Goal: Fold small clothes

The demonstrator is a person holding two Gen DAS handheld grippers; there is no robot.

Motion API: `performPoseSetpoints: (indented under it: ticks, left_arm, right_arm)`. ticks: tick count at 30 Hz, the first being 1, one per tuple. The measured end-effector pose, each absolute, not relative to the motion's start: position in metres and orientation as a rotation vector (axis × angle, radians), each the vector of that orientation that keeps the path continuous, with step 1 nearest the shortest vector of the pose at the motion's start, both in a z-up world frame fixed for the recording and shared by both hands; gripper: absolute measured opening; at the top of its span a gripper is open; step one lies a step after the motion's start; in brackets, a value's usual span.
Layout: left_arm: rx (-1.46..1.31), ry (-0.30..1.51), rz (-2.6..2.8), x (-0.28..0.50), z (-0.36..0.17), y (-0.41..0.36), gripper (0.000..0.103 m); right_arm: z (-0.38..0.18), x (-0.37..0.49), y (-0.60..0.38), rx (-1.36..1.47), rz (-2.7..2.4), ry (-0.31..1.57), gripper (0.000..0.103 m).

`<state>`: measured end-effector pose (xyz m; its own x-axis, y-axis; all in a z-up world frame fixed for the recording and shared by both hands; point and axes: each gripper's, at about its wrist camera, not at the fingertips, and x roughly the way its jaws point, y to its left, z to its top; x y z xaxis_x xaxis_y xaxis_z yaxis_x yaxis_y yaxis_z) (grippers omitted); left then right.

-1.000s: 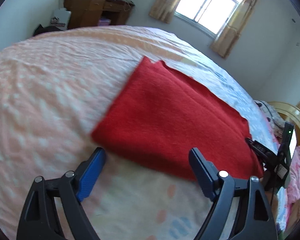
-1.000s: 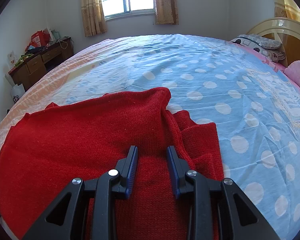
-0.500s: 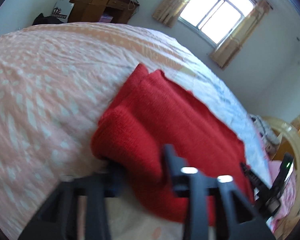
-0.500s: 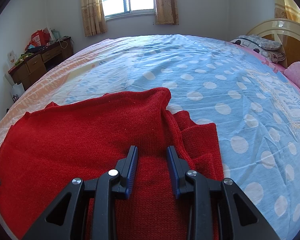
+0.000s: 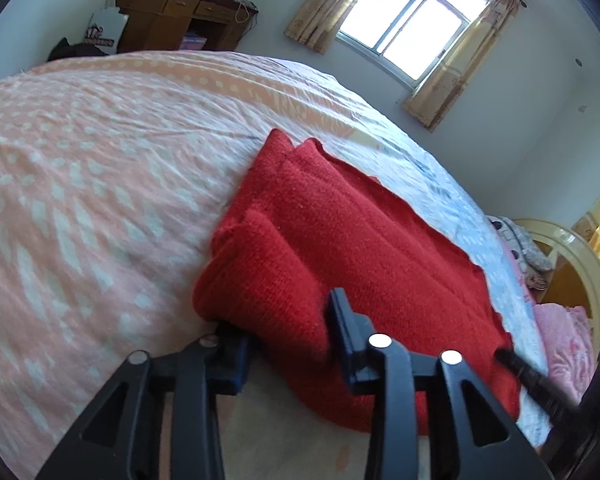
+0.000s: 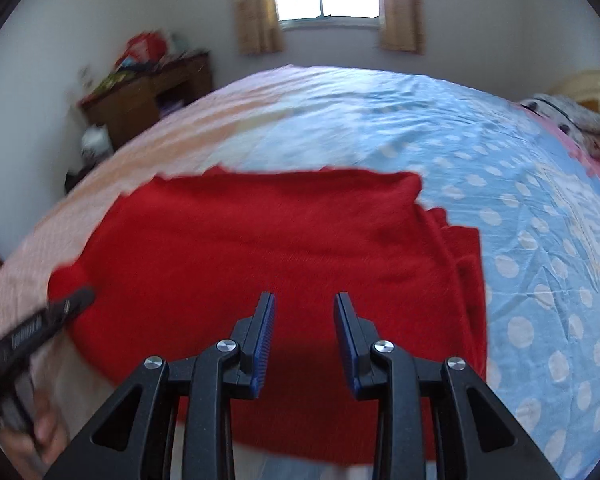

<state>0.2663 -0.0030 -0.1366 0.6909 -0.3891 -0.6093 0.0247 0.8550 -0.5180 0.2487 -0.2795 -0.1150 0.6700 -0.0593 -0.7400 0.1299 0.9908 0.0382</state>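
A red knitted garment (image 5: 340, 248) lies on the bed, partly folded. My left gripper (image 5: 288, 332) is shut on its near left corner and lifts that corner into a bunched roll. In the right wrist view the same red garment (image 6: 268, 240) spreads across the bed, with folded layers stacked at its right edge. My right gripper (image 6: 304, 320) hovers just above the garment's near middle, jaws apart and holding nothing. The left gripper's tip (image 6: 60, 304) shows at the garment's left corner.
The bed sheet (image 5: 80, 184) is pink with white marks on the left and blue with white dots (image 6: 540, 240) on the right. A wooden desk (image 5: 172, 16) stands by the far wall. A headboard (image 5: 572, 256) and pillows are at the right.
My left gripper moved in, shut on the garment's near left corner and lifted it. My right gripper opened wider, let go of the cloth and rose a little.
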Motion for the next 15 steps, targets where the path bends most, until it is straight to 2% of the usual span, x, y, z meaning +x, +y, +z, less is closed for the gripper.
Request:
performPoseSetpoints:
  ticks: [2,4,6,9,11,14,15]
  left_arm:
    - [-0.548,0.783,-0.283,0.268,-0.137,0.002,0.051]
    - [-0.584,0.776,-0.298,0.267,-0.139,0.005,0.051]
    - [-0.581,0.764,-0.302,0.264,-0.14,0.004,0.051]
    - [-0.56,0.75,-0.297,0.262,-0.139,0.002,0.051]
    - [-0.542,0.733,-0.273,0.262,-0.14,0.001,0.041]
    - [-0.569,0.72,-0.266,0.264,-0.145,0.006,0.035]
    - [-0.585,0.72,-0.265,0.265,-0.146,0.008,0.033]
  right_arm:
    - [-0.126,0.242,-0.279,0.084,-0.091,0.874,0.031]
    - [-0.143,0.237,-0.283,0.091,-0.094,0.918,0.031]
    - [-0.146,0.229,-0.283,0.084,-0.089,0.871,0.031]
    - [-0.145,0.234,-0.272,0.013,-0.116,0.901,0.032]
    - [-0.137,0.243,-0.263,-0.053,-0.135,0.948,0.032]
    - [-0.112,0.257,-0.244,-0.104,-0.075,0.914,0.032]
    - [-0.102,0.267,-0.233,-0.125,-0.05,0.896,0.037]
